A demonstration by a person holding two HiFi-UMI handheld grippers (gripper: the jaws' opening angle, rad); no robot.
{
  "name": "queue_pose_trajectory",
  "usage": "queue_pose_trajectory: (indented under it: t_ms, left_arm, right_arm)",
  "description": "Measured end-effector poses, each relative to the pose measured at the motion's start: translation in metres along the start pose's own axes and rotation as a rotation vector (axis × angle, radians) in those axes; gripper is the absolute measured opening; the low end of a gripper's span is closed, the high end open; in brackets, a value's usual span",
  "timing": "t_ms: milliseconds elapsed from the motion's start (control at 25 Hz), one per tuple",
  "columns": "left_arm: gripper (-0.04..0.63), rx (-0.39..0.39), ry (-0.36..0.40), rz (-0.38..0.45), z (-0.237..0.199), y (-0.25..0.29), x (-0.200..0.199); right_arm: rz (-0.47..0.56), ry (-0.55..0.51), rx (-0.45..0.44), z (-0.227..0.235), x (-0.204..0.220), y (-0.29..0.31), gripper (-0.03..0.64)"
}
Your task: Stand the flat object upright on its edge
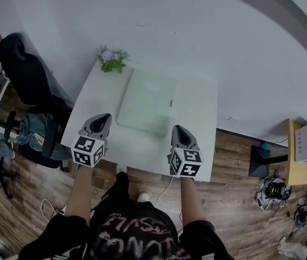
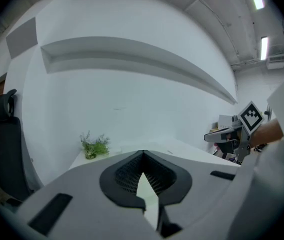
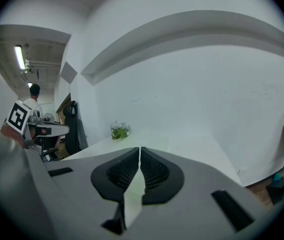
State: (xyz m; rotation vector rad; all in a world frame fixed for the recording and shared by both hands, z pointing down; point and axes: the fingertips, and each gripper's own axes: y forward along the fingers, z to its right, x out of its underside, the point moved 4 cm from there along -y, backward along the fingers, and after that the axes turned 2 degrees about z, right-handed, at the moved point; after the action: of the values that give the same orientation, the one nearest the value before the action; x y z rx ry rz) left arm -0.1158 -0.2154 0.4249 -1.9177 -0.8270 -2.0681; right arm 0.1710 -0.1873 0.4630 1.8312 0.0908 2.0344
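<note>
Panel (image 1: 145, 102) flat on table (image 1: 199, 140); left gripper (image 1: 103, 118), right gripper (image 1: 179, 130) fingers together near front edge.

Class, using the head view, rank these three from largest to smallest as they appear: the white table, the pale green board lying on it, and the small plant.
1. white table
2. pale green board, covering part of the tabletop
3. small plant, at the table's far corner
The differences are clear.
</note>
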Motion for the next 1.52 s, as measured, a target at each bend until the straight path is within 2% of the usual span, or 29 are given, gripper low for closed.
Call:
queue_pose_trajectory:
  t_ms: [360, 560, 920, 1000, 1160, 1320, 1520]
  left_arm:
    - [0.014, 0.143, -0.022, -0.064, -0.045, 0.082, 0.015]
    - [0.015, 0.194, -0.057, -0.090, -0.057, 0.110, 0.029]
    - [0.021, 0.225, -0.096, -0.182, -0.056, 0.127, 0.054]
    - [0.093, 0.228, -0.100, -0.214, -0.051, 0.129, 0.060]
    - [0.192, 0.236, -0.108, -0.278, -0.045, 0.135, 0.073]
    - [0.255, 0.258, -0.133, -0.318, -0.042, 0.142, 0.081]
    - [0.284, 0.270, -0.147, -0.342, -0.040, 0.149, 0.082]
  right_arm:
    - [-0.082, 0.026, 0.097, 0.004, 0.006, 0.068, 0.026]
    - [-0.115, 0.052, 0.140, 0.010, 0.013, 0.086, 0.026]
    - [-0.193, 0.117, 0.092, 0.018, 0.035, 0.102, 0.040]
    - [-0.216, 0.125, 0.071, 0.021, 0.041, 0.102, 0.132]
    - [-0.264, 0.105, 0.028, 0.024, 0.050, 0.105, 0.192]
    - [-0.321, 0.139, -0.016, 0.026, 0.060, 0.112, 0.254]
    - [-0.345, 0.182, -0.036, 0.030, 0.064, 0.118, 0.275]
